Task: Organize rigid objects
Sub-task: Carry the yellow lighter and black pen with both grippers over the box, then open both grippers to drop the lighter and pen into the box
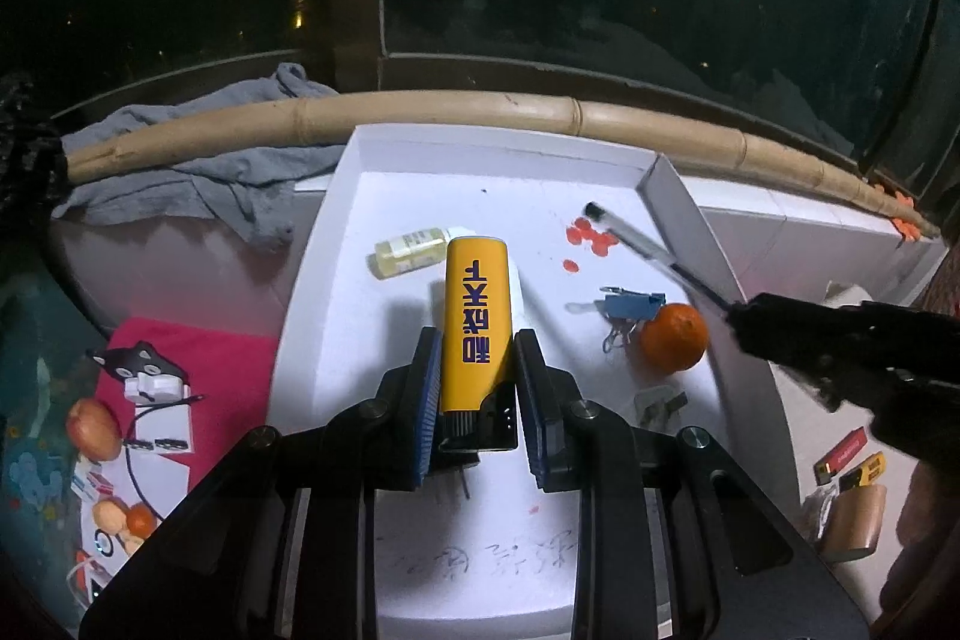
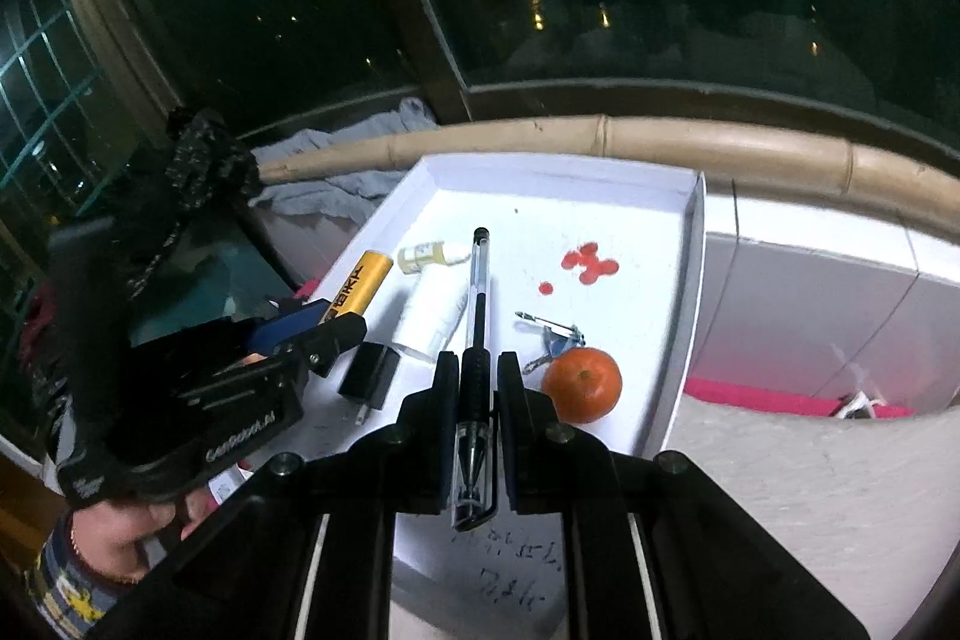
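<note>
My left gripper (image 1: 474, 370) is shut on a yellow lighter (image 1: 477, 322) with purple characters, held above the white tray (image 1: 420, 160). It also shows in the right wrist view (image 2: 336, 322) with the lighter (image 2: 360, 286). My right gripper (image 2: 474, 382) is shut on a black and clear pen (image 2: 479, 292), held over the tray (image 2: 696, 244). In the left wrist view the right gripper (image 1: 738, 316) enters from the right with the pen (image 1: 648, 244) pointing up-left.
In the tray lie a small yellow bottle (image 1: 408, 250), a white roll (image 2: 432, 310), a black plug (image 2: 372, 376), blue binder clips (image 1: 630, 307), an orange (image 1: 672, 337) and red dots (image 1: 591, 235). A bamboo pole (image 1: 420, 112) and grey cloth (image 1: 198, 172) lie behind. More lighters (image 1: 849, 457) sit right.
</note>
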